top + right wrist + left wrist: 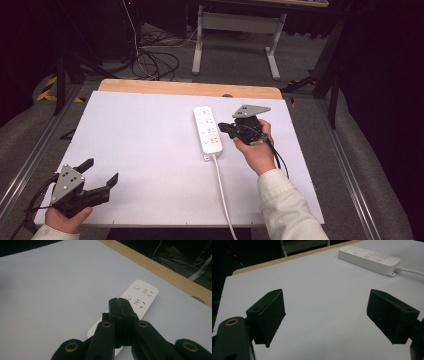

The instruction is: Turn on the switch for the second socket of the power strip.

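Pressing its jaws together, the right gripper [118,301] is held over the white rectangular plastic power strip [208,130]; the left gripper [102,175], jaws spread, is kept well apart from that strip.

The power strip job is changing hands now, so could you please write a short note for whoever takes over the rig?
Right gripper: jaws shut on nothing, tips over the power strip, near its switch buttons; whether they touch it is unclear.
Left gripper: jaws wide open, hovering at the near left of the white table, far from the strip.
The strip lies flat at centre right, its cord running off the near edge; nothing is plugged in.
Done: nothing that shows.
Left: probably pressing a switch with the shut tips.
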Tool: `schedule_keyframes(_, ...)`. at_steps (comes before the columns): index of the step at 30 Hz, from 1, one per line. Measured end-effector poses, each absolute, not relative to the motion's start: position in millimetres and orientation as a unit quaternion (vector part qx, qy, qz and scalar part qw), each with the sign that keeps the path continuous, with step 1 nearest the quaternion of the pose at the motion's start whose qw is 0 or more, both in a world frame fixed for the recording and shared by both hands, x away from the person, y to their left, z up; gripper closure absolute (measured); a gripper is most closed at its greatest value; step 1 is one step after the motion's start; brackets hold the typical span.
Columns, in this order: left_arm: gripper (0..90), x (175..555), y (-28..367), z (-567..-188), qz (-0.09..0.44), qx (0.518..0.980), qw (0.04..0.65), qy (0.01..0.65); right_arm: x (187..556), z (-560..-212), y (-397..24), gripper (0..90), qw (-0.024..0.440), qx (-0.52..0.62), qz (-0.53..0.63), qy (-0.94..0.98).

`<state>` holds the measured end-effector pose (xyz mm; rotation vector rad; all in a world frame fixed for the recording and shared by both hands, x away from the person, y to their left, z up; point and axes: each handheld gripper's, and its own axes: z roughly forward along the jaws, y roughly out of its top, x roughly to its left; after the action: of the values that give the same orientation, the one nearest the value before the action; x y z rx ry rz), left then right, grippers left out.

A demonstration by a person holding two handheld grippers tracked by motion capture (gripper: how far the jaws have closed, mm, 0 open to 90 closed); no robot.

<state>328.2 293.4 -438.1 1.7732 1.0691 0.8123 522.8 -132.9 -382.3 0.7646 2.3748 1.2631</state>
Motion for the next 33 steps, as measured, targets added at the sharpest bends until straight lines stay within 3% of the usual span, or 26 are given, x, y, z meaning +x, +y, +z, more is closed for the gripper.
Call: schedule_keyframes(33, 15.4, 328.9, 294.4, -438.5, 0.329, 0.713, 0.443, 0.434, 567.7, -437.2, -89.3, 90.0, 0.168, 0.297, 0.411, 0.845)
